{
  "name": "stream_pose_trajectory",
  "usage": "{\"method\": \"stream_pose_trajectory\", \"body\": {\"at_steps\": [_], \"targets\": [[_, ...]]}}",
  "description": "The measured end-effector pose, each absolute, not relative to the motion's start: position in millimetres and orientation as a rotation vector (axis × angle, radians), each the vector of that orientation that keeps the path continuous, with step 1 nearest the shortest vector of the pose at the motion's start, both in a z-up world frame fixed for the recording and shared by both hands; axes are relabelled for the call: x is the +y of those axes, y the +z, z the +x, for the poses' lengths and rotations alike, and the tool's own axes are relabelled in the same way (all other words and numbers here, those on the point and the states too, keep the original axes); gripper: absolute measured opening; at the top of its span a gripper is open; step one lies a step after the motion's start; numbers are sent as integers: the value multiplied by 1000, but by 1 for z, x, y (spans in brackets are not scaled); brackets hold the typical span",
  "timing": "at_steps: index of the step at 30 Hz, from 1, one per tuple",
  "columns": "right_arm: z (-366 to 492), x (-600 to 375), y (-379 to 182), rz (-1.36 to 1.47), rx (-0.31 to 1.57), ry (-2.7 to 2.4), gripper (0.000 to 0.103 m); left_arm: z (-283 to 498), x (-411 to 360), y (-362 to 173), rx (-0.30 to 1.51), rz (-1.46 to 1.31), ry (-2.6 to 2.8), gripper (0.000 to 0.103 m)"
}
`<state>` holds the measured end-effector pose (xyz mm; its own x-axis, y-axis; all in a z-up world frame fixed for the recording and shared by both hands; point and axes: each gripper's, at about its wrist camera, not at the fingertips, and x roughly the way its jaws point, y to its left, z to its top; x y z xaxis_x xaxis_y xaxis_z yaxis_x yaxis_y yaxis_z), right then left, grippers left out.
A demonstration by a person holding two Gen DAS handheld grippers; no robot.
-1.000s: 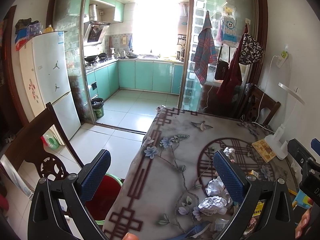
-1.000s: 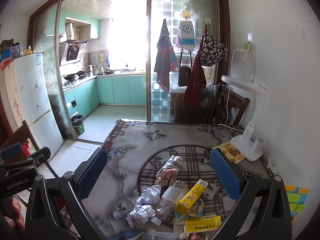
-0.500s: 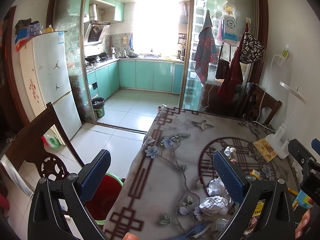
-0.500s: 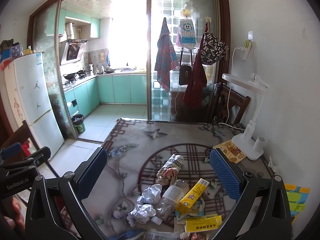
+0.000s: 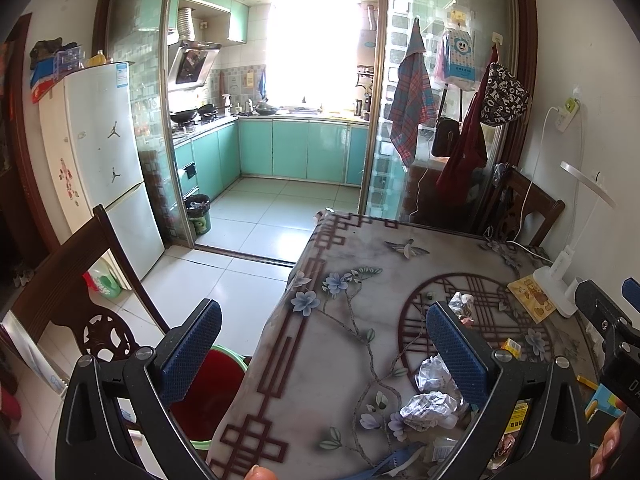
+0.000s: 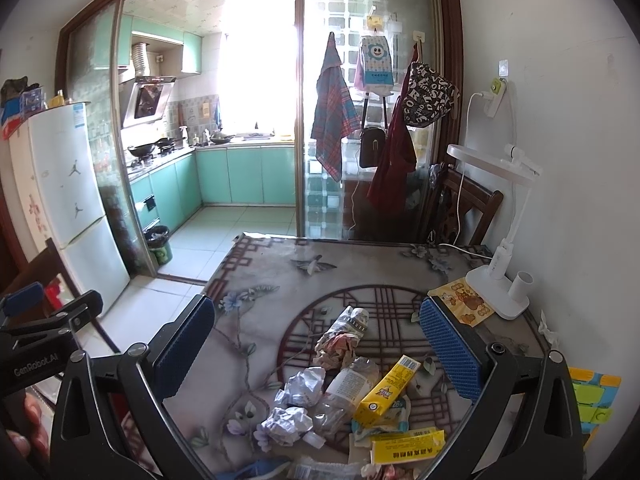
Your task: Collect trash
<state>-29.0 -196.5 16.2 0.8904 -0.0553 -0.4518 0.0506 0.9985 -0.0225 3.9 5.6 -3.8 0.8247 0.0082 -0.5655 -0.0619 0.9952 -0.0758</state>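
Both sets of tongs gape wide, holding nothing — left gripper (image 5: 320, 356), right gripper (image 6: 316, 344). Trash pile (image 6: 344, 396) lies on the table (image 6: 272, 264) at six o'clock — red bucket (image 5: 208, 392) at seven.

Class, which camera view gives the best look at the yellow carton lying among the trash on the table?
The right wrist view: the yellow carton lies whole and unobstructed between the open jaws. The left wrist view shows only a small yellow corner past its right finger.

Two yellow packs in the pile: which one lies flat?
The long yellow box at the near edge lies flat; the yellow carton beside the bottle is propped up, tilted.
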Motion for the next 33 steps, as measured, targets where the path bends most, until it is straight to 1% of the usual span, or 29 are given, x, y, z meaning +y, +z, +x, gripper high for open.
{"method": "stream_pose_trajectory", "body": {"at_steps": [13,19,21,24,27,30,32,33], "targets": [[-30,-201,16,-4,491,-52,103,-3,20,-11,608,-94,46,103],[-30,-215,11,5,520,-17,103,-11,15,-22,622,-78,56,103],[-23,-221,-2,6,583,30,103,-9,7,-30,649,-74,53,103],[-13,-230,-38,-12,716,72,103,-10,8,-50,702,-78,42,103],[-5,-236,-88,1,871,148,103,-12,10,-68,744,-107,15,103],[-6,-252,-127,25,984,150,102,-11,2,-84,766,-93,-1,103],[-8,-266,-138,33,1035,143,96,-8,-7,-97,802,-71,-18,103],[-10,-272,-143,20,1068,149,95,-6,-11,-103,827,-73,-33,103]]}}
